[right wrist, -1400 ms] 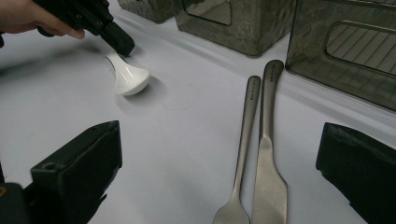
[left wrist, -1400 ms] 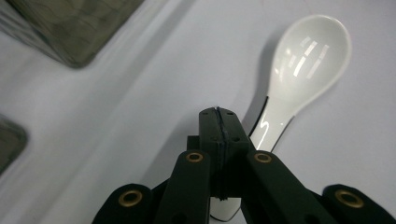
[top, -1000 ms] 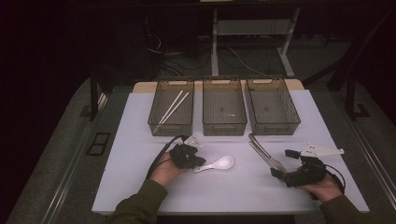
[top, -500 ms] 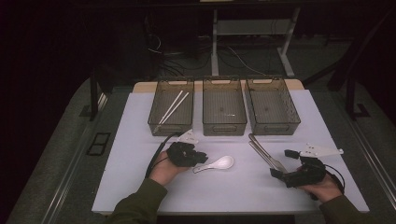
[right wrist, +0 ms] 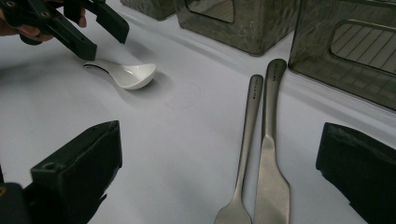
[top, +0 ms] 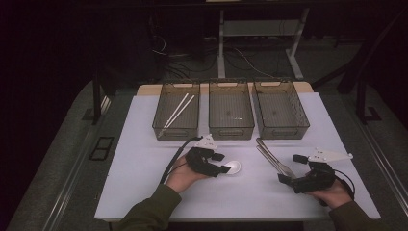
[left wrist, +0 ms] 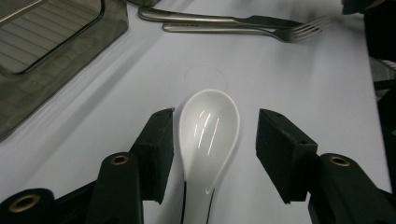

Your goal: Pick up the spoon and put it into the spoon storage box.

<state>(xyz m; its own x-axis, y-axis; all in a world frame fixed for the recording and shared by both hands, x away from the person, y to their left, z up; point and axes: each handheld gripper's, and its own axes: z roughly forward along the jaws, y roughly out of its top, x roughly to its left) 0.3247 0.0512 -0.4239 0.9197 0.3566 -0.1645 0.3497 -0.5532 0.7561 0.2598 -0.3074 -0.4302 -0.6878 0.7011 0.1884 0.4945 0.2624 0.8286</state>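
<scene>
White table [top: 144, 192] fills the frame's centre, dark floor around it. Left gripper [left wrist: 215, 135], jaws just opening, straddles the white spoon [left wrist: 210, 130] ungripped; right gripper [right wrist: 219, 163] stands open.

White table [top: 144, 192] — three bins [top: 231, 115], white spoon [top: 234, 167], fork [top: 269, 159], knife [top: 276, 156]

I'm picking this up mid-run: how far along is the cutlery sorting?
Done: two white chopsticks lie in the left smoky plastic bin. In hand: the left gripper, jaws just opening, straddles the white ceramic spoon without pressing it. Left: the steel fork and steel knife lie between the open right gripper's jaws.
</scene>
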